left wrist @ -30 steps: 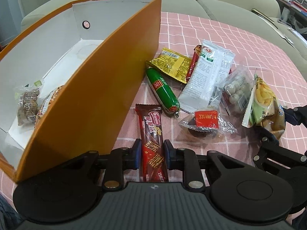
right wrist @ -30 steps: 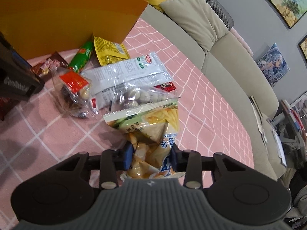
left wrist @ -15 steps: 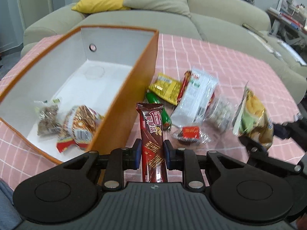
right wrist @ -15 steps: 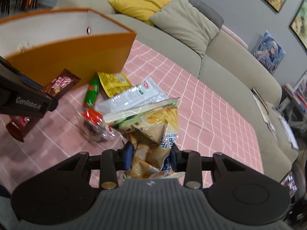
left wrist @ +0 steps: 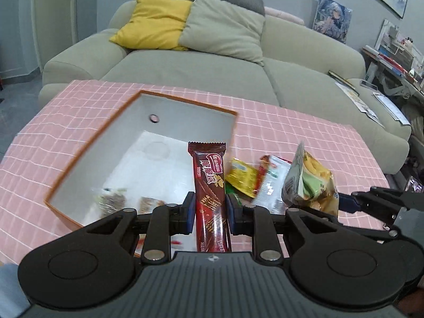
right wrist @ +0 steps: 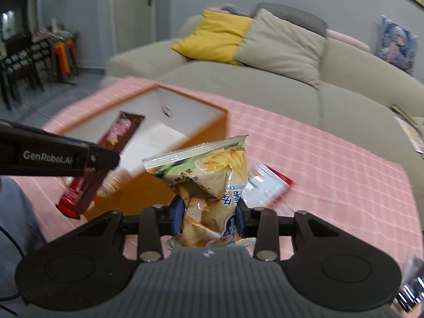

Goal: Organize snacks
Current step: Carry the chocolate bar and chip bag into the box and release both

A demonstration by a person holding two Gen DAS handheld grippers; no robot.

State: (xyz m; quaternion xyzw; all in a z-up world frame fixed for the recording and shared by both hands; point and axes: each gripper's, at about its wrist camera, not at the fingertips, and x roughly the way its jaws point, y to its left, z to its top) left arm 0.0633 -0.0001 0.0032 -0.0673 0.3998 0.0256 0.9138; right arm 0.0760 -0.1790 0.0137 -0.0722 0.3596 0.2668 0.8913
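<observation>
A: Living room. Beige sofa [left wrist: 238,71] behind the desk [left wrist: 304,132], with a yellow cushion [left wrist: 156,23] and a grey-green cushion [left wrist: 225,29] propped on it. The desk is covered by a pink cloth with a white grid. A door [right wrist: 132,13] is seen in the grey wall; a cluttered shelf [left wrist: 397,58] at far right.

B: Container?

A: Orange box [left wrist: 87,156], open top, white inside, a round hole in the far wall. It stands on the desk, left of the loose snacks. Two small wrapped snacks [left wrist: 114,201] are lying on its floor at the near end; blurred, type cannot be told.

B: Left tool?

A: Left tool [left wrist: 209,212] is pinched on a chocolate wafer bar [left wrist: 210,182]: long, flat, glossy dark-red wrapper, crimped ends, held upright and lifted, seen over the box's near right corner.

B: Right?

A: Right tool [right wrist: 209,217] is clamped on a chip bag [right wrist: 209,169]: puffy, crinkled foil, yellow and green print, serrated top seal. It is held in the air, beside the box's right wall.

B: Left on the desk?

A: A yellow packet [left wrist: 239,176] and a white-and-red packet [left wrist: 270,177] are lying right of the box, overlapping. A green item is partly hidden behind the left tool. Motion blur is present in both views.
</observation>
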